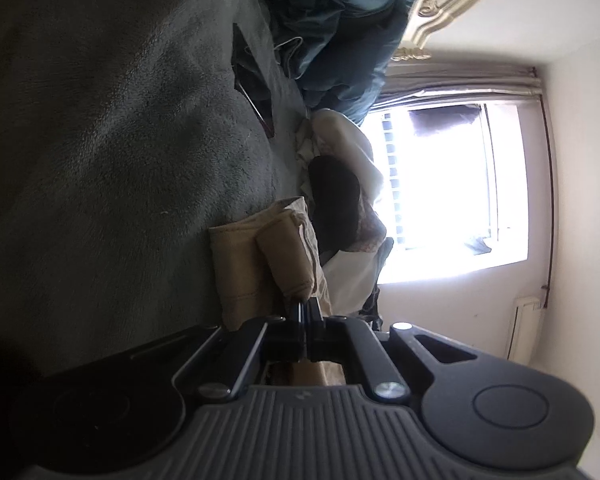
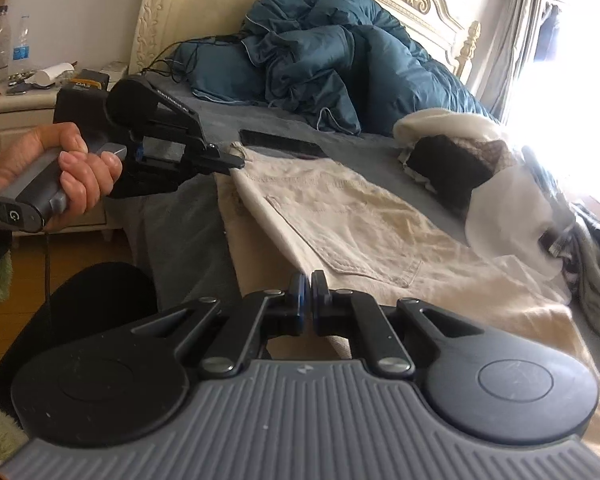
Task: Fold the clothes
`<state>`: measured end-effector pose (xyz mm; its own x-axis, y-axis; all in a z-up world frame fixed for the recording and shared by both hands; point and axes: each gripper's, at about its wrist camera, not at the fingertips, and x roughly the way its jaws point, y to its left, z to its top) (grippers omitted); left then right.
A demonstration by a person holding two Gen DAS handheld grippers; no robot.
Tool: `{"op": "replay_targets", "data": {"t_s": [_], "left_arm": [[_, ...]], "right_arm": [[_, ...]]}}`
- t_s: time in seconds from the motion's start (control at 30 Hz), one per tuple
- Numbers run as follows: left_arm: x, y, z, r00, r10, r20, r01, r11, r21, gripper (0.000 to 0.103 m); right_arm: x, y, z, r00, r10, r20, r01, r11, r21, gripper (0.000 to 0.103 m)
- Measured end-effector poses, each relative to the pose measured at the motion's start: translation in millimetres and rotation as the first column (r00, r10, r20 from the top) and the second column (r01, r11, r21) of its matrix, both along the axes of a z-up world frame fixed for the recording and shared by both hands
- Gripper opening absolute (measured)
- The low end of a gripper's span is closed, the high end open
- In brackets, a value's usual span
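Beige trousers lie across the grey blanket of a bed, back pocket up. My left gripper, held by a person's hand, is shut on the waistband corner at the far left of the trousers. My right gripper is shut on the near edge of the same trousers. In the left wrist view, which is rolled sideways, the left gripper pinches a fold of the beige trousers above the grey blanket.
A crumpled blue duvet fills the head of the bed below a cream headboard. A pile of white and dark clothes sits right of the trousers. A flat black object lies behind them. Bottles stand on a nightstand at left.
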<state>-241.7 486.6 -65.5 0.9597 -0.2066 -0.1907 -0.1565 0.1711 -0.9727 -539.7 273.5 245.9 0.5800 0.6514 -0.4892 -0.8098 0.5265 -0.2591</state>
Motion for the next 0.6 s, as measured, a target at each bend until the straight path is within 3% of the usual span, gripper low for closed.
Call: {"op": "replay_targets", "data": {"t_s": [0.6], "left_arm": [[-14.8,-5.0,-11.3,0.997,0.019,-0.077,-0.018,1.000,0.007,0.002]], "right_arm": [[-5.9,-2.7,-22.6,0.995,0.039,-0.086,-0.040,0.999,-0.005,0.001]]}}
